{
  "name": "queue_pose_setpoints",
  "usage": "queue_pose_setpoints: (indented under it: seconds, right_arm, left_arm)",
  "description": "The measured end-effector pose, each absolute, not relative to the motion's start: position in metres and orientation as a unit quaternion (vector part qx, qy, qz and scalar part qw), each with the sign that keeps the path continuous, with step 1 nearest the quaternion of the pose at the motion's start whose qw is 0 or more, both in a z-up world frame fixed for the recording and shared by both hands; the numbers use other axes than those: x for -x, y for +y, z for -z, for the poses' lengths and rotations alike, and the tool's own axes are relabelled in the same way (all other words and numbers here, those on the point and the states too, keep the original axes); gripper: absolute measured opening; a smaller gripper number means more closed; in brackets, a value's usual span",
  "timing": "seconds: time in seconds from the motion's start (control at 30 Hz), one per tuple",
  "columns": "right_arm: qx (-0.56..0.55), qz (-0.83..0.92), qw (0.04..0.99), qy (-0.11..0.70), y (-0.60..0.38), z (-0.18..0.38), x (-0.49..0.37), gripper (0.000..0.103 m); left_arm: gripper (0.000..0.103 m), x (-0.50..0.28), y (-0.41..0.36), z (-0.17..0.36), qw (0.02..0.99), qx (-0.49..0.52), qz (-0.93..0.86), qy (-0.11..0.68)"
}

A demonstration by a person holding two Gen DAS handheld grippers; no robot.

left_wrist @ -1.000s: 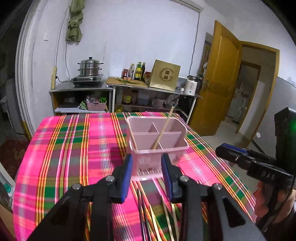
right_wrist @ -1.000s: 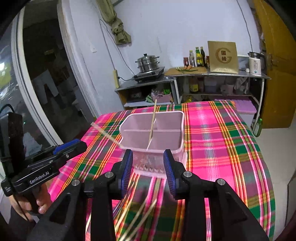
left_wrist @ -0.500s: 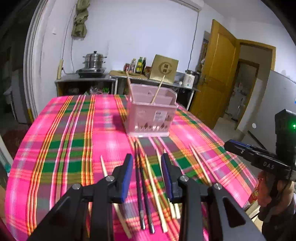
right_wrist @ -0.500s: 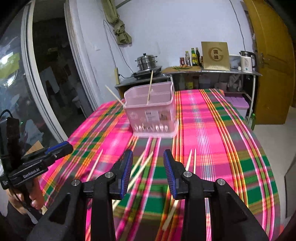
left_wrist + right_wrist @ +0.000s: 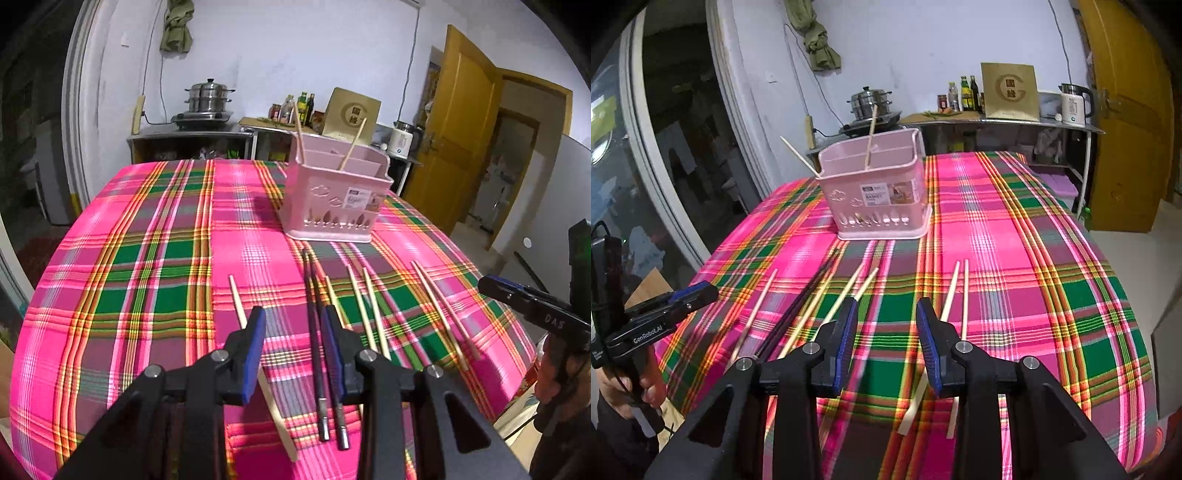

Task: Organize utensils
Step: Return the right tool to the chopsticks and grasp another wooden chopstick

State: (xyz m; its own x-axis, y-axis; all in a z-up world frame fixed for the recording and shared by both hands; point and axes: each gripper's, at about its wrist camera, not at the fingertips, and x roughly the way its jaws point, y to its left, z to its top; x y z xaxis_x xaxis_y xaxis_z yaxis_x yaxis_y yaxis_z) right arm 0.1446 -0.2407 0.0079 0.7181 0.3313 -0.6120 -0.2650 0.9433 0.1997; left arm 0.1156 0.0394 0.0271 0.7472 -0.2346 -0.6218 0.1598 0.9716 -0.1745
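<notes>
A pink utensil basket (image 5: pixel 334 199) (image 5: pixel 877 195) stands on the plaid tablecloth with two light chopsticks upright in it. Several light wooden chopsticks (image 5: pixel 371 306) (image 5: pixel 964 295) and a dark pair (image 5: pixel 314 332) (image 5: pixel 805 299) lie on the cloth in front of it. My left gripper (image 5: pixel 293 332) is open and empty, low over the cloth, between a lone light chopstick (image 5: pixel 236 301) and the dark pair. My right gripper (image 5: pixel 886 321) is open and empty, above the cloth between the light chopsticks.
The plaid table (image 5: pixel 147 258) (image 5: pixel 1034 258) drops off at its edges close by. A shelf with a steel pot (image 5: pixel 208 99), bottles and a kettle (image 5: pixel 1073 103) stands behind it. A yellow door (image 5: pixel 454 136) is at the right.
Both grippers have pulled back from the basket toward the near end of the table and lowered over the loose chopsticks. Both stay open and empty.
</notes>
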Motion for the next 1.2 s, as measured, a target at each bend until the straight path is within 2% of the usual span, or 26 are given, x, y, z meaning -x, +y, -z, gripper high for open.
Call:
queue_pose_setpoints:
  seconds: [0.17, 0.57, 1.03, 1.2]
  right_arm:
    - [-0.048, -0.148, 0.919, 0.362, -0.246, 0.006, -0.163, 0.025]
    - [-0.038, -0.116, 0.893, 0.433, -0.249, 0.044, -0.223, 0.021]
    - [-0.012, -0.095, 0.882, 0.462, -0.239, 0.053, -0.26, 0.02]
    - [0.02, -0.076, 0.88, 0.469, -0.232, 0.052, -0.263, 0.009]
  left_arm:
    - [0.033, -0.132, 0.043, -0.017, 0.928, 0.047, 0.09, 0.358]
    - [0.032, -0.193, 0.05, 0.03, 0.888, 0.031, 0.048, 0.456]
    - [0.031, -0.211, 0.034, 0.03, 0.882, -0.014, 0.023, 0.471]
    - [0.016, -0.212, 0.027, 0.029, 0.881, -0.02, 0.026, 0.472]
